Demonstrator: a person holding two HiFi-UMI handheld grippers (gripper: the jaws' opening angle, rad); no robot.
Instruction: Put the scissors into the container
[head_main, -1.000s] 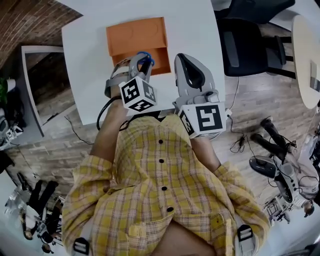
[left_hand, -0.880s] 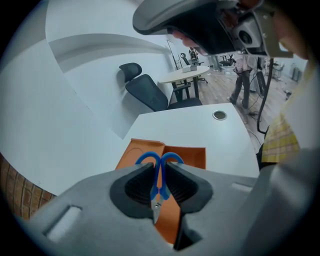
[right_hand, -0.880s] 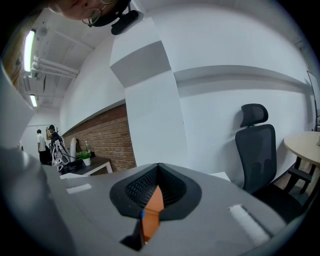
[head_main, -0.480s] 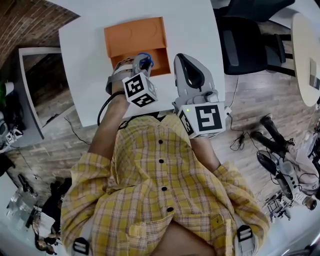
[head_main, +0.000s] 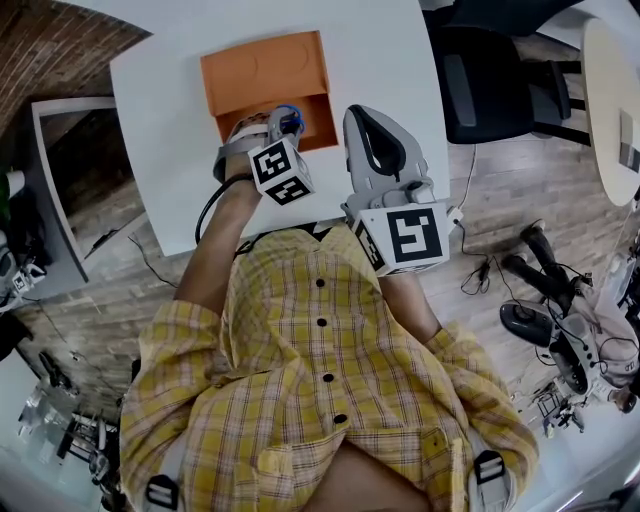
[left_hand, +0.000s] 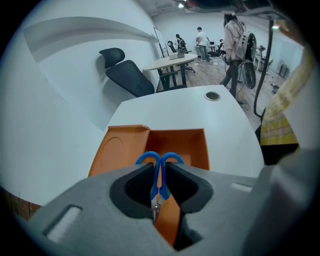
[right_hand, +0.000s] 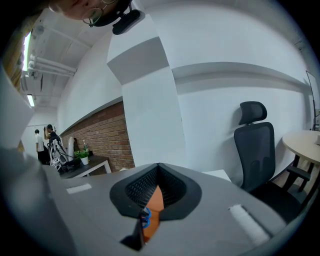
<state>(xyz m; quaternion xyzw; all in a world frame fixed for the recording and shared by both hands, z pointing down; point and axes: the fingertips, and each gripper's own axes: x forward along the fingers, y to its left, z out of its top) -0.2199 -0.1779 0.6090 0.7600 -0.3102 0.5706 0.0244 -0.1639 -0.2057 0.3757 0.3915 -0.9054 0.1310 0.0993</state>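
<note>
Blue-handled scissors (head_main: 289, 118) are clamped in my left gripper (head_main: 283, 127), handles pointing forward and the blades back between the jaws. They hang over the near edge of the orange container (head_main: 262, 72), an open shallow box on the white table (head_main: 385, 50). In the left gripper view the scissors (left_hand: 159, 162) show between the jaws, with the container (left_hand: 185, 142) just beyond. My right gripper (head_main: 362, 118) is to the right of the container, shut with nothing in it. In the right gripper view the scissors (right_hand: 145, 218) and the container (right_hand: 156, 199) peek through below its closed jaws.
A black office chair (head_main: 490, 80) stands to the right of the table, with a round pale table (head_main: 612, 100) beyond it. Cables and equipment (head_main: 560, 330) lie on the wooden floor at the right. A dark desk (head_main: 60, 180) stands at the left.
My left gripper has edged a little farther forward over the container with the scissors still in it. The right gripper has hardly moved.
</note>
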